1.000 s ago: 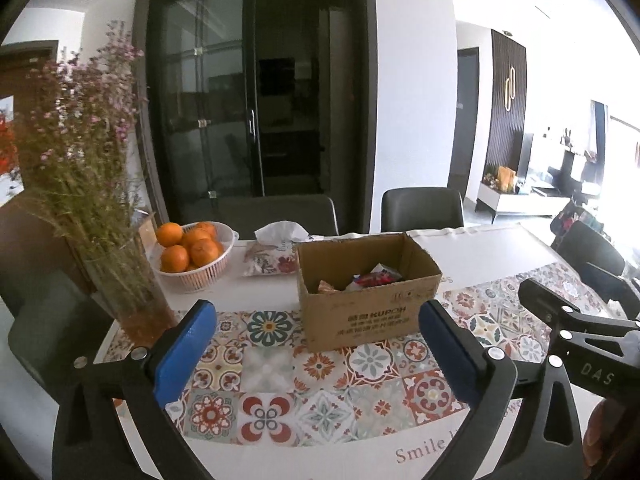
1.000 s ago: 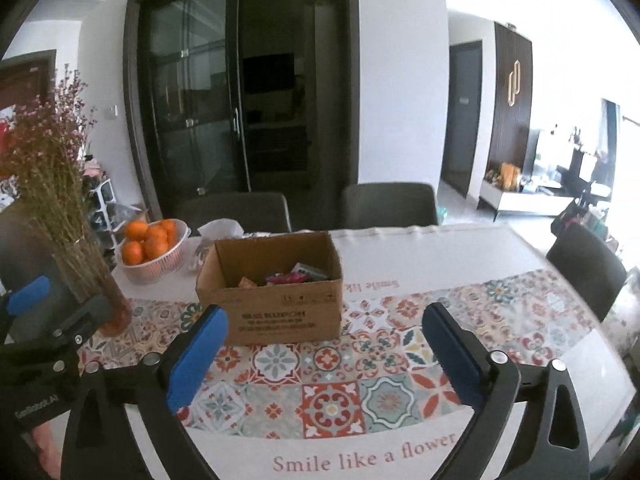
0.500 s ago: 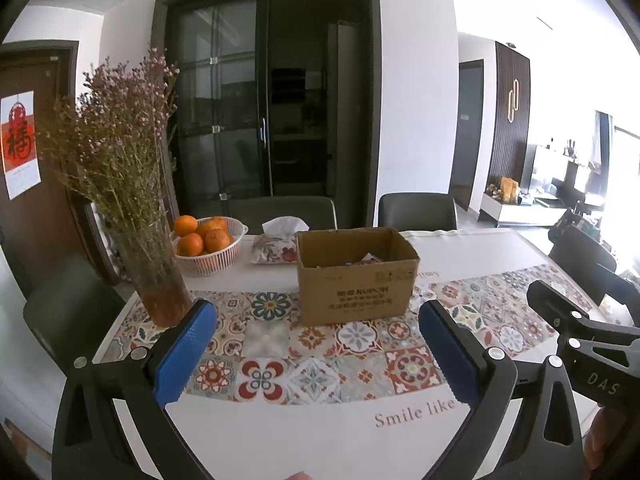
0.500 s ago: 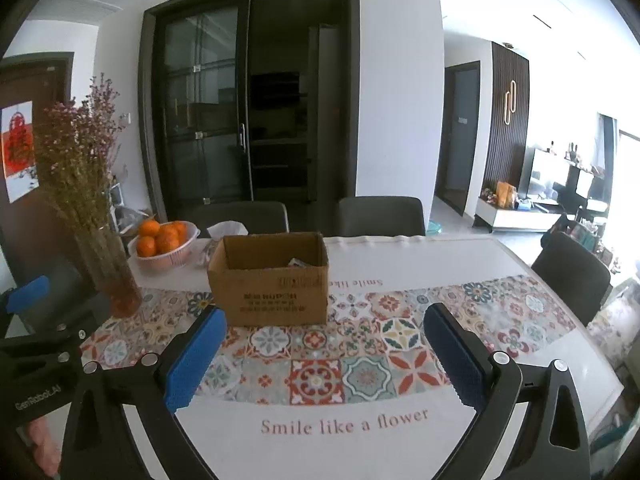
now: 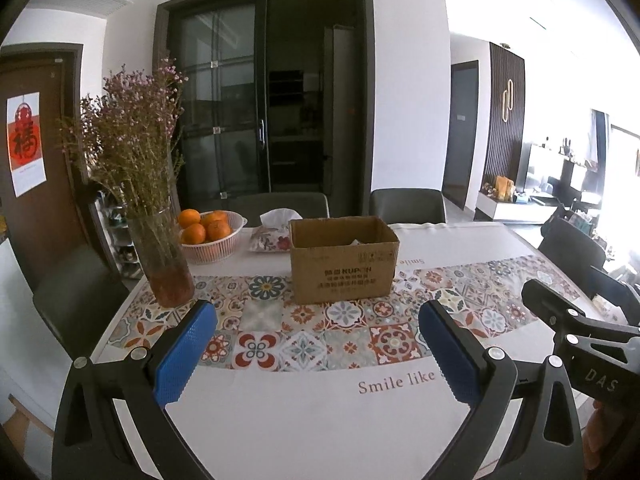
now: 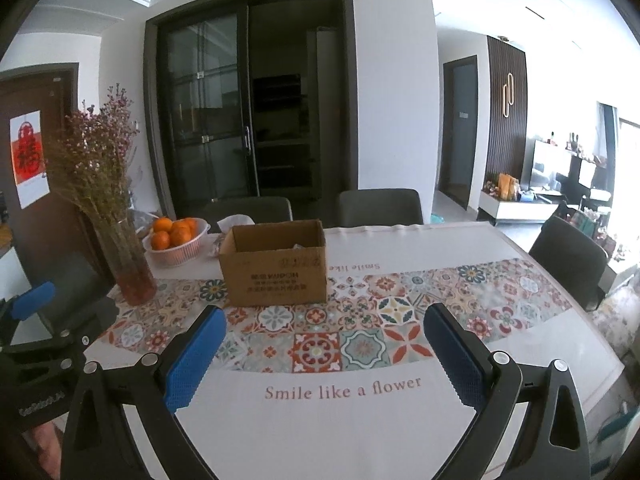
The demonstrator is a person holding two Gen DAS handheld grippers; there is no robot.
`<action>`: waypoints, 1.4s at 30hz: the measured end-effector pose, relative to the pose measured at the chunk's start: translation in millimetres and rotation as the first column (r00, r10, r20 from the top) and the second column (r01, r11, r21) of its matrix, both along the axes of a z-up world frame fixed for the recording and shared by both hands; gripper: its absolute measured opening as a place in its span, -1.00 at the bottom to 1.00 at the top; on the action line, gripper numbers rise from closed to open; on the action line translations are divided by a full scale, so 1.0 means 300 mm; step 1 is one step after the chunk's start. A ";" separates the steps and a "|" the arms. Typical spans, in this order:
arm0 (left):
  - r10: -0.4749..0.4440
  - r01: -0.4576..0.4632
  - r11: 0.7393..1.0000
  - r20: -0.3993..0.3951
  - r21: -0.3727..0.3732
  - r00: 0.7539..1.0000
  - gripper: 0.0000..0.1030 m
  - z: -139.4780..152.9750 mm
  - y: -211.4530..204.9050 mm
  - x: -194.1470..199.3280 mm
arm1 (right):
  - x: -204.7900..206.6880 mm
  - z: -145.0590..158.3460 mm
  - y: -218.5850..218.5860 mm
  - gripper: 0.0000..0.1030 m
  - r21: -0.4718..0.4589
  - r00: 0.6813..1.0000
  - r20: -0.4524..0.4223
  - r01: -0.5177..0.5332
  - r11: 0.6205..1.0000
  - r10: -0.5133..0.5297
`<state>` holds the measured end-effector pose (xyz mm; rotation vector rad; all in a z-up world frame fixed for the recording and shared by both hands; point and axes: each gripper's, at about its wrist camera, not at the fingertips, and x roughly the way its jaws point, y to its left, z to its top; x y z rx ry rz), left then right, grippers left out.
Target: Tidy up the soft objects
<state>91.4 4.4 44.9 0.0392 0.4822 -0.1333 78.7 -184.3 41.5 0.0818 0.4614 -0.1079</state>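
An open cardboard box (image 5: 343, 260) stands on the patterned tablecloth (image 5: 304, 344) past both grippers; it also shows in the right wrist view (image 6: 276, 266). Only a scrap of its contents shows over the rim. My left gripper (image 5: 318, 350) is open and empty, held above the near part of the table. My right gripper (image 6: 325, 354) is open and empty too, beside the left one, which shows at the left edge (image 6: 44, 332).
A glass vase of dried flowers (image 5: 160, 248) stands at the left. A white basket of oranges (image 5: 210, 234) and a floral tissue pack (image 5: 272, 234) lie behind it. Dark chairs (image 5: 406, 206) ring the table. Its near edge runs below the grippers.
Both grippers have pulled back from the box and risen, so the box looks smaller and its inside is mostly out of sight. Both stay open.
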 end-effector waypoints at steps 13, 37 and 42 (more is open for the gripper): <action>0.001 -0.001 1.000 0.019 0.012 1.000 1.00 0.014 -0.001 -0.095 | -0.083 0.007 0.008 0.96 -0.014 1.000 0.020 -0.001 1.000 0.001; -0.029 0.029 1.000 0.019 -0.003 0.999 1.00 0.022 -0.017 -0.122 | -0.128 0.006 -0.001 0.96 -0.009 1.000 0.021 0.008 1.000 -0.008; -0.029 0.029 1.000 0.010 -0.006 1.000 1.00 0.017 -0.013 -0.125 | -0.130 0.007 0.004 0.96 -0.009 1.000 0.017 0.004 1.000 -0.004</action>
